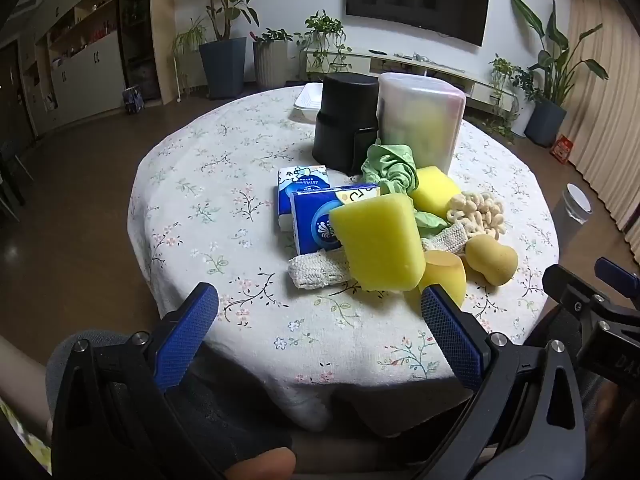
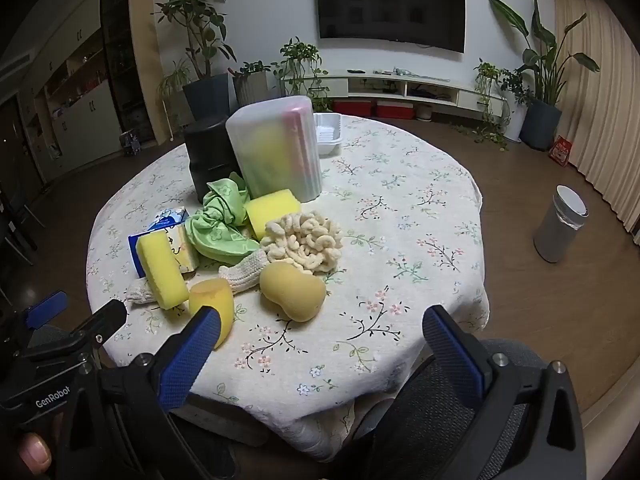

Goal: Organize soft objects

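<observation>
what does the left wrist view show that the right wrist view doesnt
Only the left wrist view shows the second blue tissue pack almost whole, standing behind the front tissue pack; the right wrist view shows just its corner.

Only the right wrist view shows the white tray clearly beside the frosted container, and the far table edge.

Both show the peanut-shaped sponge, the green cloth, the loopy cream scrubber, the black canister, and open left tongs and right tongs, each holding nothing.

Right claw [image 2: 322, 330] agape above table edge; peanut-shaped sponge [image 2: 293, 295] just beyond, untouched.
</observation>
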